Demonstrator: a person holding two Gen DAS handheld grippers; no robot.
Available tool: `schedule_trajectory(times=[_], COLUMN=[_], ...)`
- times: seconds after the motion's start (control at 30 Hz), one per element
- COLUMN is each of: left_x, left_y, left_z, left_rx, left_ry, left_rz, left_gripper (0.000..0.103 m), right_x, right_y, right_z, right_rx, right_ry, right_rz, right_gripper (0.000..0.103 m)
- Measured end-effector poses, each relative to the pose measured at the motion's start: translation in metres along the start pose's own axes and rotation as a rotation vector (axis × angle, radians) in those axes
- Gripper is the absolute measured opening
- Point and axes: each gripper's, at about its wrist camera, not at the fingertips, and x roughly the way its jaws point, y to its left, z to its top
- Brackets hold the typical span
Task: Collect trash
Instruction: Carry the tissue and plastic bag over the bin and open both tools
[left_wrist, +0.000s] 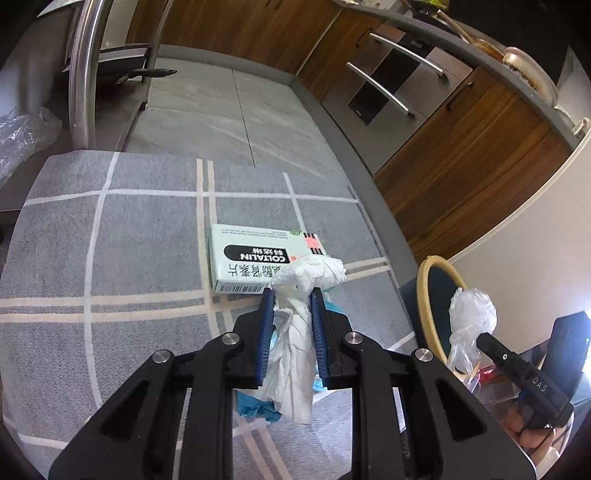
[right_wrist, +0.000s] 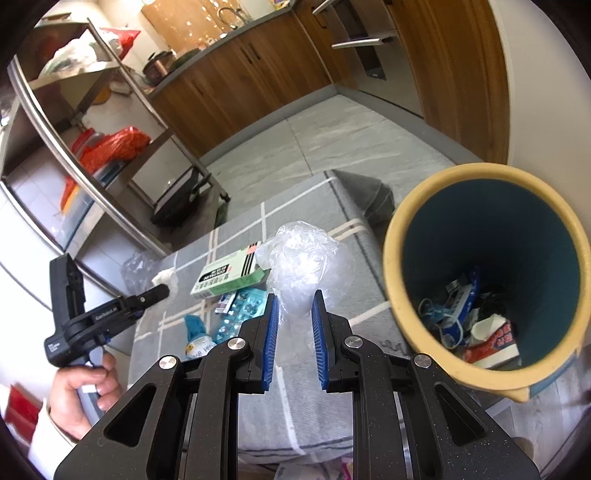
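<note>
Both grippers are loaded, probably so two pieces go to the bin in one trip. The left gripper (left_wrist: 291, 295) is clamped on a crumpled white tissue (left_wrist: 306, 275), its jaws nearly closed and the tail hanging down between them, above the grey checked rug (left_wrist: 110, 240). The right gripper (right_wrist: 293, 301) pinches a clear plastic bag (right_wrist: 304, 258) just left of the yellow-rimmed bin (right_wrist: 393, 236), which already holds wrappers. A medicine box (right_wrist: 229, 275), blister packs (right_wrist: 240, 310) and a blue glove (left_wrist: 255, 408) lie on the rug, not yet collected.

Crumpled white tissue (left_wrist: 295, 325) and clear plastic bag (right_wrist: 306, 269) (both pinched), bin (right_wrist: 402, 295) beside.
</note>
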Motion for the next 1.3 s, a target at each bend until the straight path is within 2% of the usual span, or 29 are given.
schedule_trajectory(times=[0.2, 0.93, 1.3], left_x=[0.005, 0.078, 0.119], left_y=[-0.026, -0.202, -0.247], left_z=[0.0, -0.027, -0.044], left_rx=[0.044, 0.268, 0.325], left_ry=[0.006, 0.116, 0.179], left_rz=[-0.025, -0.219, -0.252], left_gripper=[0.019, 0.019, 0.019], right_x=[-0.02, -0.084, -0.095], right_y=[-0.02, -0.096, -0.125], right_z=[0.004, 0.001, -0.005], right_rx=[0.029, 0.084, 0.127], right_ry=[-0.04, -0.156, -0.163], right_rz=[-0.026, -0.175, -0.22], right_gripper=[0.02, 0.02, 0.02])
